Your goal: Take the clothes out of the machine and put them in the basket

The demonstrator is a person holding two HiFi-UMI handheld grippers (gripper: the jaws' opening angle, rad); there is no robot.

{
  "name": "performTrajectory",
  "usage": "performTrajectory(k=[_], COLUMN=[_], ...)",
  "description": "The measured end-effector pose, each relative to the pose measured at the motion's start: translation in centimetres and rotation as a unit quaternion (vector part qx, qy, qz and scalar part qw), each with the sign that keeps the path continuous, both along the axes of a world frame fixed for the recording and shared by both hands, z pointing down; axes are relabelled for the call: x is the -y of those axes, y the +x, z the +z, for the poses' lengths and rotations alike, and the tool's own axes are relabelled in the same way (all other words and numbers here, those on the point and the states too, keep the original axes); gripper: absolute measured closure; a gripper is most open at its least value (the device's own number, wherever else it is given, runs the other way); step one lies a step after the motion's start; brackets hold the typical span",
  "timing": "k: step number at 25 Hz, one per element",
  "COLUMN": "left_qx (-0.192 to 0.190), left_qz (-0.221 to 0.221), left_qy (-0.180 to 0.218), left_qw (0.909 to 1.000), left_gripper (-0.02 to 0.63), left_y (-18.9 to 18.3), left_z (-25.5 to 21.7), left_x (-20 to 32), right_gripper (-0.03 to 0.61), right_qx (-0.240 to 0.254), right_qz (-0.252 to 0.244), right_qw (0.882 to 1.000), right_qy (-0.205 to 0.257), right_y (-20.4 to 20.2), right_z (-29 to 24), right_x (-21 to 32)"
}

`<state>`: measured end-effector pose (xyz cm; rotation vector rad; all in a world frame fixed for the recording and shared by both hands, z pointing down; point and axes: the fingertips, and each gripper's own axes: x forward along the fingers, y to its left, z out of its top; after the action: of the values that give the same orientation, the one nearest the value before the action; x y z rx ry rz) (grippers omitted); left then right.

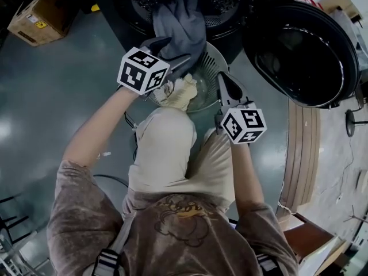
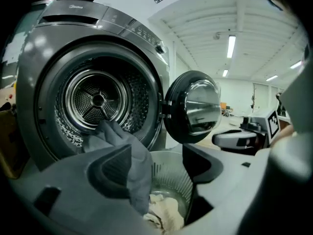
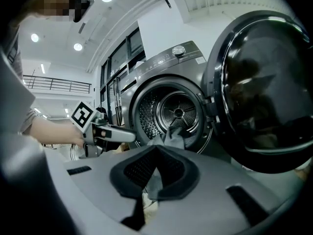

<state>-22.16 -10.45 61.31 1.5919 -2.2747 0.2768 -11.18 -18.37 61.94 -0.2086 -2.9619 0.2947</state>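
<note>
landmark: basket (image 1: pixel 217 62), on the floor right below the open mouth of the machine (image 2: pixel 98 58).
grey garment (image 1: pixel 183 25): top end draped on the drum lip above the basket; lower end hanging over the far rim and down into the basket.
cream cloth (image 1: pixel 179 92): lying at the bottom of the basket.
left gripper (image 2: pixel 157 155): over the near-left rim of the basket; jaws spread apart, released; grey garment hanging in the gap just beside the left jaw, not pinched.
right gripper (image 3: pixel 156 151): over the right rim of the basket; jaws closed tip to tip, clenched on nothing.
door (image 1: pixel 305 50): swung wide open, to the right of the basket.
step in hand: judged as the drop of the grey garment into the basket, half done, with the upper part not yet out of the machine.
next move: probably a fresh pinch higher on the grey garment, near the drum lip, then a pull down toward the basket; care needed against a snag on the drum lip or a spill over the basket rim onto the floor.
</note>
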Motion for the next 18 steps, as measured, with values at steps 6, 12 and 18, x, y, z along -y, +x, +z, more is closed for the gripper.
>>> performTrajectory(k=[6, 12, 18], left_qx=[0.014, 0.029, 0.007], left_qz=[-0.042, -0.087, -0.123], left_qy=[0.013, -0.005, -0.068], left_qw=[0.9989, 0.9958, 0.9901], left_gripper=[0.202, 0.177, 0.153], left_y=[-8.2, -17.3, -23.8], left_z=[2.0, 3.3, 6.2], left_x=[3.1, 6.6, 8.7], right_gripper=[0.580, 0.580, 0.580], right_qx=[-0.008, -0.021, -0.039], right_qz=[0.009, 0.017, 0.016], right_qw=[1.000, 1.000, 0.999], right_qy=[0.008, 0.016, 0.026], right_y=[-0.4, -1.4, -1.7], right_z=[0.2, 0.9, 1.8], right_x=[0.4, 0.6, 0.5])
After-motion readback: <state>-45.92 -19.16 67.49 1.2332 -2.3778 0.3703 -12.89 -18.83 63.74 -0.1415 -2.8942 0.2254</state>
